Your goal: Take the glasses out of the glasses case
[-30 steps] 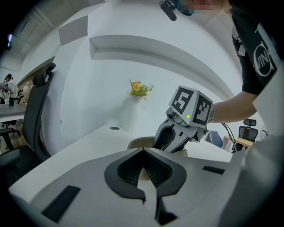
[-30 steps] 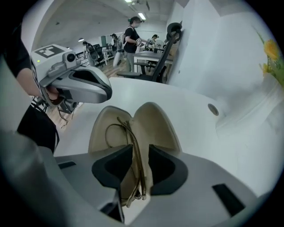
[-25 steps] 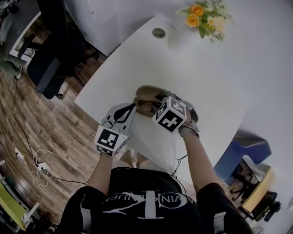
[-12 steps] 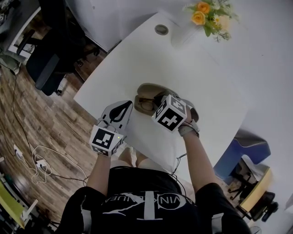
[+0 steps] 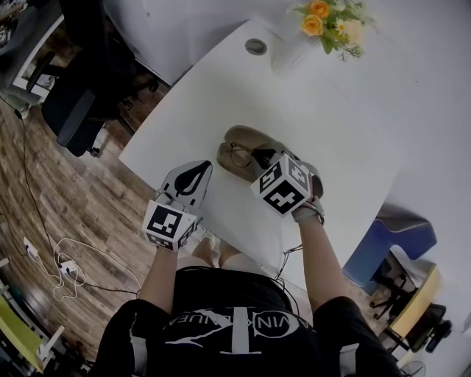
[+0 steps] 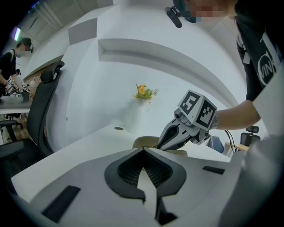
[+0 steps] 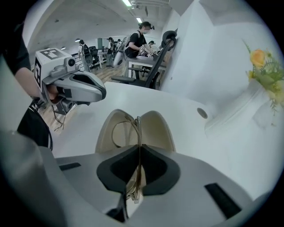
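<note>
A beige glasses case (image 5: 241, 138) lies open on the white table (image 5: 338, 140). Thin-framed glasses (image 7: 137, 128) stand in it, one lens (image 5: 238, 155) showing in the head view. My right gripper (image 7: 139, 150) points steeply down into the case and is shut on the glasses' frame, which runs between its pads. In the head view the right gripper (image 5: 256, 156) covers the case's near half. My left gripper (image 5: 199, 167) hangs over the table's left edge, apart from the case, shut with nothing in it. The left gripper view shows its tips (image 6: 144, 151) meeting.
A white vase with yellow flowers (image 5: 325, 22) stands at the table's far end, beside a round cable hole (image 5: 255, 46). A dark office chair (image 5: 73, 110) stands on the wooden floor at left, a blue seat (image 5: 390, 243) at right. Cables lie on the floor (image 5: 66, 265).
My right gripper has settled a little lower and to the right over the case. The left gripper now stands slightly farther from the case's end.
</note>
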Demonstrator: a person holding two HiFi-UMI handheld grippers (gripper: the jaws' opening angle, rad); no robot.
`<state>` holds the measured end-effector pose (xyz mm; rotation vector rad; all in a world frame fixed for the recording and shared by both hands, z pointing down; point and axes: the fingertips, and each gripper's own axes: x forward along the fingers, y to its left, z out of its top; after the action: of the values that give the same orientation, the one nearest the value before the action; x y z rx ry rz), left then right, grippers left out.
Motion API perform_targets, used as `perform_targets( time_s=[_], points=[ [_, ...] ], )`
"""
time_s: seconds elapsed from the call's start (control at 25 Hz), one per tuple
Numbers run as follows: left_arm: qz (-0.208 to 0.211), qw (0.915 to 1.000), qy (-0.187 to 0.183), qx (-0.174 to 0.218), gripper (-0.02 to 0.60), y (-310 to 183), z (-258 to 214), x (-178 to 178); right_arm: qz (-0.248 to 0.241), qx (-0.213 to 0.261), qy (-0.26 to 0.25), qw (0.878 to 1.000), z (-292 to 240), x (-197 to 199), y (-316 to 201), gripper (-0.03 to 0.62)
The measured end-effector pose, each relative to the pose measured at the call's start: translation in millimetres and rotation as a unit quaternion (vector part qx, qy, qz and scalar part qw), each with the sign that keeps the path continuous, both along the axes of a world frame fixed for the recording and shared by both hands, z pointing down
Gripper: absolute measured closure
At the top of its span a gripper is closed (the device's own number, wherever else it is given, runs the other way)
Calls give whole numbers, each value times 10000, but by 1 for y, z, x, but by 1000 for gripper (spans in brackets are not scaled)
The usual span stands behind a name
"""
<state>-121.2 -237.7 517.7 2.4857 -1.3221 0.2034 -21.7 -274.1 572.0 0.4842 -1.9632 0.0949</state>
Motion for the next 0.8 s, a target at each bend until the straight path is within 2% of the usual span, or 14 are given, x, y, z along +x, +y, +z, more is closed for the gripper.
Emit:
perform_targets(
  time_s=[0.28,0.8],
  points=[
    [28,9999,124,53,568,2,-10,2,160,397,-198,9989,-22,5,-1,560],
    [85,9998,87,174,569,5,-24,4,445,1078,-494,9920,-59,15,-7,560]
  ],
)
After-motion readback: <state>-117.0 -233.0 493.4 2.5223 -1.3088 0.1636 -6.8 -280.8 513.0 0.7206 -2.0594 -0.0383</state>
